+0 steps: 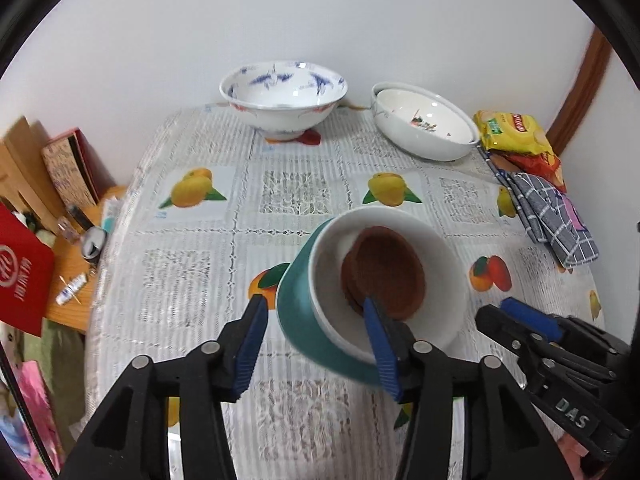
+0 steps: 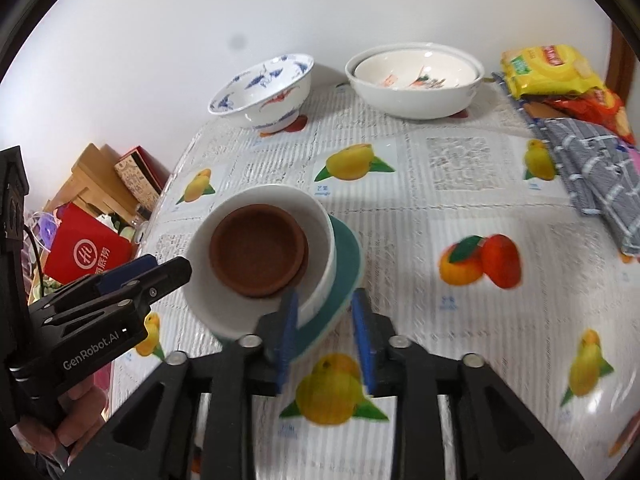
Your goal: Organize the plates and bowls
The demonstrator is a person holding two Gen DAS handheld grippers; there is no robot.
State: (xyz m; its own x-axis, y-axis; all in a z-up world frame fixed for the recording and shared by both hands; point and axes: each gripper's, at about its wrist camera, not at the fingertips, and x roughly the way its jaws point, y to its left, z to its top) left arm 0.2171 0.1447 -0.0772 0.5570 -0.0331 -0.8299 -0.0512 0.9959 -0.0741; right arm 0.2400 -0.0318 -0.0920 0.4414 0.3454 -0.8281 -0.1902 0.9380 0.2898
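Both grippers open: left gripper (image 1: 316, 336) and right gripper (image 2: 326, 326) each straddle the rim of the stacked teal plate (image 2: 346, 264), white bowl (image 2: 256, 204) and brown saucers (image 2: 256, 250) mid-tabletop

Left gripper (image 1: 316, 344): black plastic frame of angled, hollow-cored struts; two fingers (image 1: 250, 344) faced with ribbed blue pads; round silver pivot screws at each joint. Seen from the right wrist, its side carries white lettering "GenRobot.AI", small silver screws and a thin black cable along the rear housing.

Right gripper (image 2: 326, 332): same black frame, blue ribbed pads, silver pivot screws. From the left wrist, its side bears raised letters "DAS".

Hand (image 2: 68, 420): bare skin, fingers on the handle.
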